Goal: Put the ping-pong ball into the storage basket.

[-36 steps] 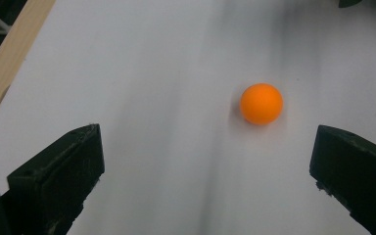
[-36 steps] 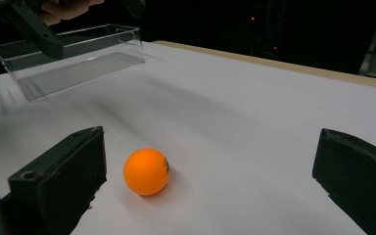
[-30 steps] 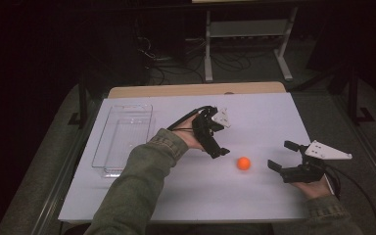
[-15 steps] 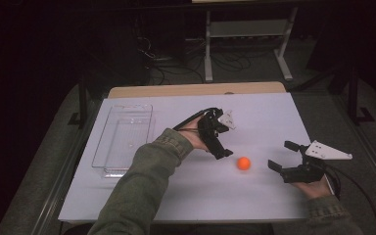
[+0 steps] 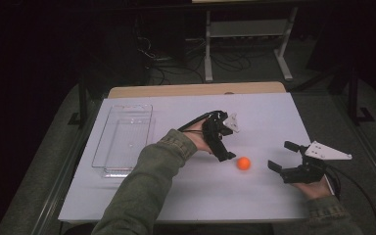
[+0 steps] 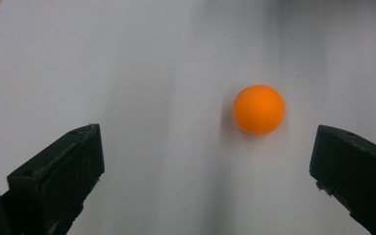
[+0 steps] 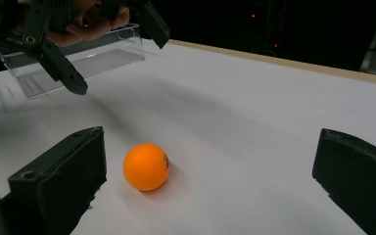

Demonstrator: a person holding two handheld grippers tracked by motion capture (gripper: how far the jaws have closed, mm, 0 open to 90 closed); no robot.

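Both claws are spread wide and empty, and I judge my left claw [image 5: 223, 147] nearer the orange ball [image 5: 244, 163], which lies just right of its tips on the bench [image 5: 274, 112].

The orange ball [image 7: 146, 166] looked like smooth matt plastic with a faint sheen (a small dark print showed on one side), and it lay on a white table cover [image 5: 274, 112] that read as matt, smooth sheet, with a strip of bare light wood [image 5: 176, 91] along the far edge. The left gripper [image 5: 223, 145] and right gripper [image 5: 285, 157] had dull black plastic-looking jaws with slightly rough pads, the clear tray [image 5: 123, 138] was glossy transparent plastic, and the sleeve [image 5: 147, 186] was olive woven cloth
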